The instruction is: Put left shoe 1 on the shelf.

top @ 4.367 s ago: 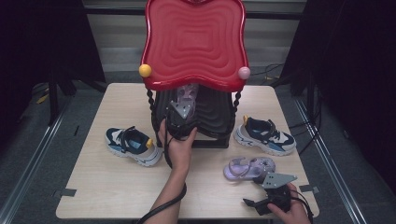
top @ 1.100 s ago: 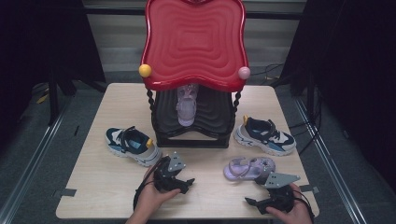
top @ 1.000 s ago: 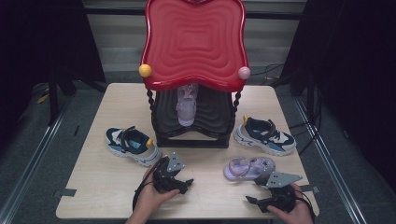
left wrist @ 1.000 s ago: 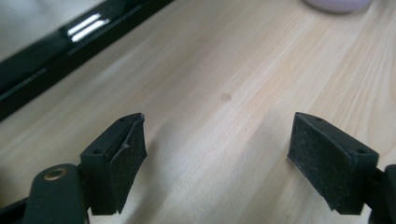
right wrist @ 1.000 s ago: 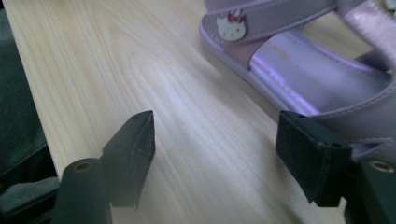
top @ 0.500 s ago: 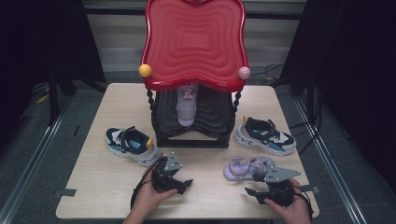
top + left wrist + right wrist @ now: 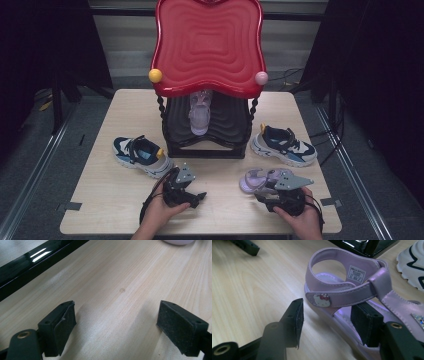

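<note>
Since the earlier frame the right gripper [image 7: 327, 322] has slid up to the sandal [image 7: 352, 297] at the table's [image 7: 110, 200] near right. Its jaws have just been closing, straddling the strap, pads not yet pressing. The left gripper [image 7: 117, 327] rests released, empty. The sandal's toe is cut off.

Red-roofed black shoe rack [image 7: 207, 55] mid-table, blue sneakers left [image 7: 141, 156] and right [image 7: 283, 145]

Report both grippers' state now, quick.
Left gripper: open, empty, over the table.
Right gripper: open, jaws just closing astride the purple sandal, not yet gripping.
</note>
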Demonstrator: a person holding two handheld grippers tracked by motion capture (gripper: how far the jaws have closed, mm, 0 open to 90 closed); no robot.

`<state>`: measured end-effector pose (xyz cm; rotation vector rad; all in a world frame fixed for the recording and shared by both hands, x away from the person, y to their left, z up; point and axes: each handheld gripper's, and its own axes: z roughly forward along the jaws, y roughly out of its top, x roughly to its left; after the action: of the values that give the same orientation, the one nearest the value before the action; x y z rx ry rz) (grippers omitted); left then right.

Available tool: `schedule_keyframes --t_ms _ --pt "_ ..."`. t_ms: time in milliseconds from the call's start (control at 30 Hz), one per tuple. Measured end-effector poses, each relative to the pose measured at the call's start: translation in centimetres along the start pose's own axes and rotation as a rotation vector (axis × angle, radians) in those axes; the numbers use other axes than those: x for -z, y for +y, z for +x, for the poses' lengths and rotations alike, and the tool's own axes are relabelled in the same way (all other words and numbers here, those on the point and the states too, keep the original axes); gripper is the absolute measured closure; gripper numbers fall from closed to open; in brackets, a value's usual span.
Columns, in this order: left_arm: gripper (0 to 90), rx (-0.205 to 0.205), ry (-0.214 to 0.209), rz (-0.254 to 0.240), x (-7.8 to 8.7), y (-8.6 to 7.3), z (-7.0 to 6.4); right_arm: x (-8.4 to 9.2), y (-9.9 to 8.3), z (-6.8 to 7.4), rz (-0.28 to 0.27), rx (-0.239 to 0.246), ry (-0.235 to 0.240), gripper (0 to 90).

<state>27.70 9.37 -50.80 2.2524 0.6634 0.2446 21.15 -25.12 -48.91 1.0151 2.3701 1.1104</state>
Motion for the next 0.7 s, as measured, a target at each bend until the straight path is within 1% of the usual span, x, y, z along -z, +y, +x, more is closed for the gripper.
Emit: schedule_keyframes --t_ms 100,133,267,300,367,500,567,667,700 --pt "14.7 0.0 0.0 0.0 0.0 0.0 0.0 -0.3 0.1 -0.1 -0.025 -0.018 -0.023 39.7" --pt "14.7 0.0 0.0 0.0 0.0 0.0 0.0 -0.4 0.2 0.0 -0.031 -0.031 -0.032 39.7" --pt "14.7 0.0 0.0 0.0 0.0 0.0 0.0 -1.0 0.3 0.1 -0.03 -0.03 -0.061 40.9" --pt "14.7 0.0 0.0 0.0 0.0 0.0 0.0 -1.2 0.3 0.2 -0.035 -0.028 -0.06 41.8" --pt "14.7 0.0 0.0 0.0 0.0 0.0 0.0 -1.2 0.3 0.2 -0.017 -0.031 -0.049 44.4" --pt "14.7 0.0 0.0 0.0 0.0 0.0 0.0 -1.0 0.1 0.0 -0.02 -0.032 -0.008 49.4" --pt "14.7 0.0 0.0 0.0 0.0 0.0 0.0 -0.8 0.0 -0.1 -0.013 -0.031 0.01 51.5" --pt "14.7 0.0 0.0 0.0 0.0 0.0 0.0 -0.5 -0.2 -0.2 -0.011 -0.023 0.022 53.3" --pt "14.7 0.0 0.0 -0.001 0.0 0.0 0.0 -0.3 -0.3 -0.2 -0.009 -0.012 0.03 53.4"
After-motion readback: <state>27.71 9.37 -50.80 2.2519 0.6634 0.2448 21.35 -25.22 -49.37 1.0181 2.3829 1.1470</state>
